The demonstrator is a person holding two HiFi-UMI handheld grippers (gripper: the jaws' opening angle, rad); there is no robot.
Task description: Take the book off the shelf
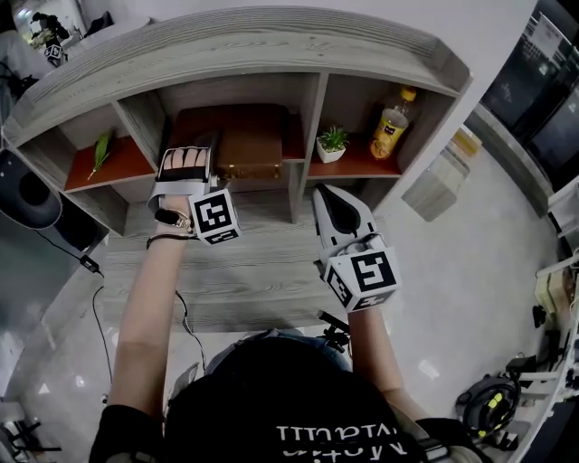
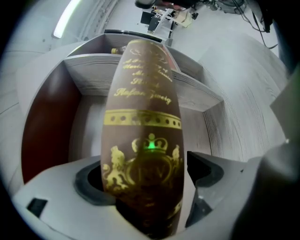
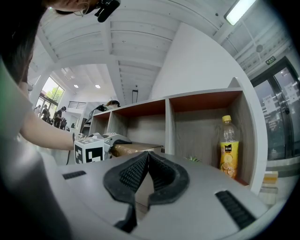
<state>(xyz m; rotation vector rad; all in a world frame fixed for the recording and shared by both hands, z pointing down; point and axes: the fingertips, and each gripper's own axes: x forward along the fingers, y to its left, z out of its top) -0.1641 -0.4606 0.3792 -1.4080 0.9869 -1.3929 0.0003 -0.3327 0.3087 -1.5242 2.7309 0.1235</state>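
Firmly clamped on the brown gold-stamped book (image 2: 143,140), the left gripper (image 1: 194,161) holds it at the front edge of the shelf's (image 1: 253,45) middle compartment. The right gripper (image 3: 147,157) hangs before the shelf, jaws pressed together, empty.

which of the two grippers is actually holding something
The left gripper: its jaws are clamped on the brown, gold-printed book in the middle compartment of the shelf. The right gripper has its jaws closed on nothing.

A lab or workshop hall: a glossy floor (image 1: 470,271) with loose cables (image 1: 94,312) and gear (image 1: 493,398), a strip light (image 3: 239,11) on a high ceiling (image 3: 122,42), and glass doors (image 3: 276,112).
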